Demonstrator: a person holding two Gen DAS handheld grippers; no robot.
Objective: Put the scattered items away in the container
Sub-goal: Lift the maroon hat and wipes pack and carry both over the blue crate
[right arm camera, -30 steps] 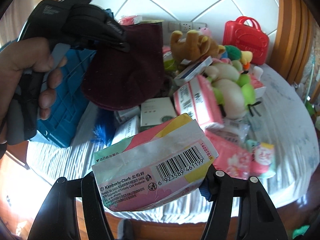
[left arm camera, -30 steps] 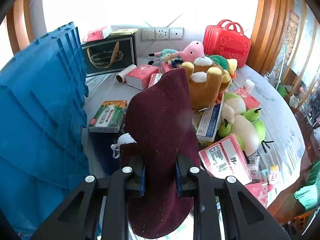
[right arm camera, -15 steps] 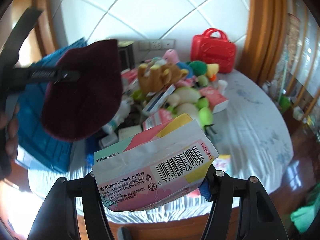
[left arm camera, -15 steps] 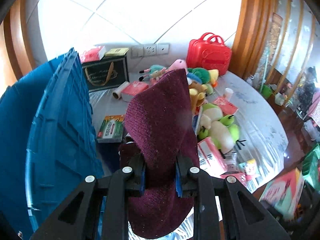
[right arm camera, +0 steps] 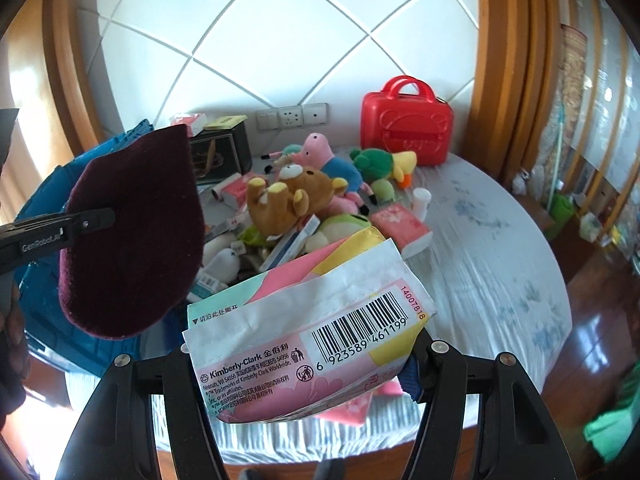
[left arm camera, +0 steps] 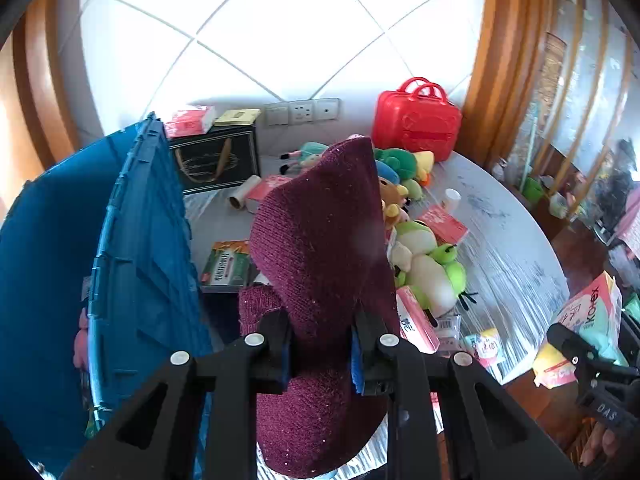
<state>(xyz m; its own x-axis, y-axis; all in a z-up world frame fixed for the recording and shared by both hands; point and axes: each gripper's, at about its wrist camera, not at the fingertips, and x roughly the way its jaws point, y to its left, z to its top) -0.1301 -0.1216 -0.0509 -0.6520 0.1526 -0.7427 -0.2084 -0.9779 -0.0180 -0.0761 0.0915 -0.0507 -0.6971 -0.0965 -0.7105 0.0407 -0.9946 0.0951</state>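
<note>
Table (right arm camera: 500,248): round, pale wrinkled cover, heaped with plush toys and boxes.
Crate (left arm camera: 136,264): ribbed blue plastic, at table's left.
Knit hat (left arm camera: 320,240): maroon, woolly, pinched in left gripper (left arm camera: 320,350).
Tissue pack (right arm camera: 304,336): glossy, crinkled, clamped by right gripper (right arm camera: 300,364).

White tiled wall (right arm camera: 280,32), wooden pillars (right arm camera: 508,60), glossy floor (right arm camera: 592,300).

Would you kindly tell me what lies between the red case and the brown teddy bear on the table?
In the right wrist view, a green and yellow duck plush lies between the red case and the brown teddy bear.
</note>
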